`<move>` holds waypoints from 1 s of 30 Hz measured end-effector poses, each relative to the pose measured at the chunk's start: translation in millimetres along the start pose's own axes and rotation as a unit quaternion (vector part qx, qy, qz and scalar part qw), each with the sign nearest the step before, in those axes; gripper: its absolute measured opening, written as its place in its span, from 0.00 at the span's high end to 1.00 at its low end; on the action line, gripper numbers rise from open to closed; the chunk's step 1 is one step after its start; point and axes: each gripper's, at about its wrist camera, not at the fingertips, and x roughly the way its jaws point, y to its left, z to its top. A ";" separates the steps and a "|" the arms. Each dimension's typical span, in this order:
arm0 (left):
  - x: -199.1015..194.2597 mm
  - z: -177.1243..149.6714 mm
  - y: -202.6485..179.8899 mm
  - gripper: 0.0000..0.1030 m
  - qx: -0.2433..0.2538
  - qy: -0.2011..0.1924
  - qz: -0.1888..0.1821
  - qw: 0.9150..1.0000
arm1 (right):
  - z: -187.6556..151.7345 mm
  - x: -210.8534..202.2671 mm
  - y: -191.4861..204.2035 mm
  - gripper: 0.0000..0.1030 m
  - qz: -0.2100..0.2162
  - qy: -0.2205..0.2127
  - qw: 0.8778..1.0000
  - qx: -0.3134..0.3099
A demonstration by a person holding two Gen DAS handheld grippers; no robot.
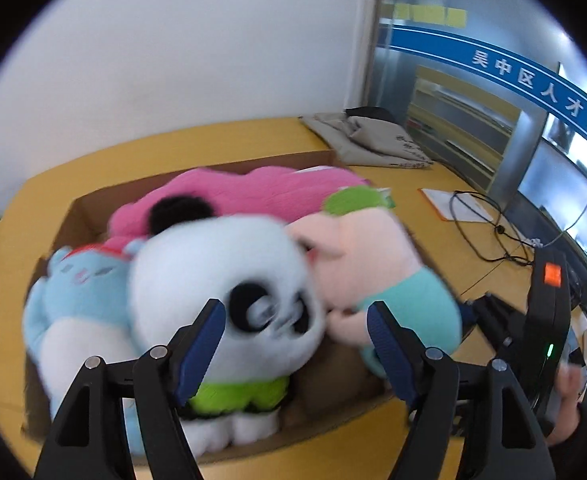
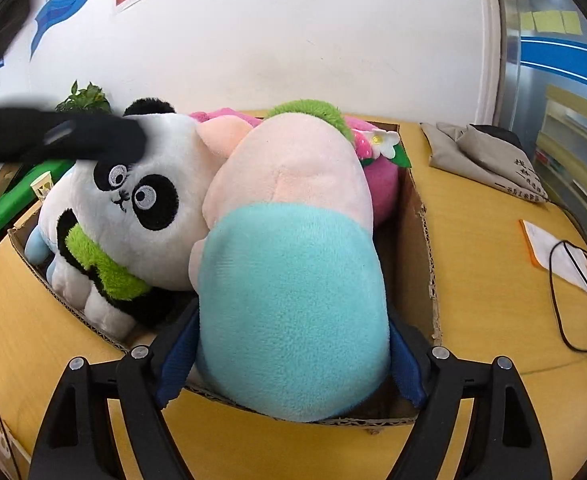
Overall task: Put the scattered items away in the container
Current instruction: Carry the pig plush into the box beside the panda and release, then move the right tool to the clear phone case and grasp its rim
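In the cardboard box (image 2: 417, 216): my right hand-held gripper (image 2: 289, 360) straddles the pig plush (image 2: 293, 280), jaws wide; the left hand-held gripper (image 1: 293, 344) gapes by the panda plush (image 1: 213, 280). Overfilled; the pig may topple out.

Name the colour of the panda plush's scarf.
Bright lime green scarf on the panda plush, clearest in the right wrist view.

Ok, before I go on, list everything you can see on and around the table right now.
cardboard box: one, brown, on table
panda plush: one, black-white, in box
pink-teal plush: one, in box beside panda
pink plush: one, box rear
blue plush: one, pale, box's left end
cloth bag: one, grey, beyond box
paper: one, white, right of box
cable: one, black, across paper
plant: one, green, behind box
left tongs: open, at panda
right tongs: flanking teal end, grip unclear
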 end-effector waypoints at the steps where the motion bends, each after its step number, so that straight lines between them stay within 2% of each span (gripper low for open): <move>1: -8.5 -9.4 12.7 0.28 -0.015 0.002 0.014 1.000 | -2.7 -2.5 4.1 0.16 -0.002 0.004 1.000 0.002; 4: -40.8 -32.0 47.7 0.29 -0.065 -0.007 0.067 0.996 | -2.4 -2.8 6.5 0.11 -0.007 0.009 1.000 -0.002; 7: -79.7 -53.3 73.8 0.29 -0.098 -0.031 0.085 0.991 | -6.3 -15.9 11.0 0.05 -0.002 0.010 1.000 -0.001; 10: -111.5 -76.0 86.2 0.29 -0.104 -0.042 0.125 0.986 | -5.4 -40.0 14.4 0.00 -0.018 -0.024 1.000 -0.002; 15: -128.8 -101.0 82.7 0.29 -0.101 -0.008 0.185 0.978 | -10.3 -96.7 41.5 0.00 -0.022 -0.081 0.996 -0.005; 19: -140.9 -116.5 79.1 0.29 -0.105 -0.015 0.156 0.982 | -20.8 -120.0 70.7 0.00 -0.035 -0.085 0.995 -0.038; 23: -147.5 -123.3 71.2 0.29 -0.089 -0.019 0.158 0.983 | -30.9 -124.8 81.9 0.00 -0.042 -0.078 0.994 -0.066; 30: -154.3 -135.2 70.5 0.29 -0.102 -0.013 0.140 0.985 | -34.4 -137.5 74.9 0.00 -0.049 -0.084 0.995 -0.029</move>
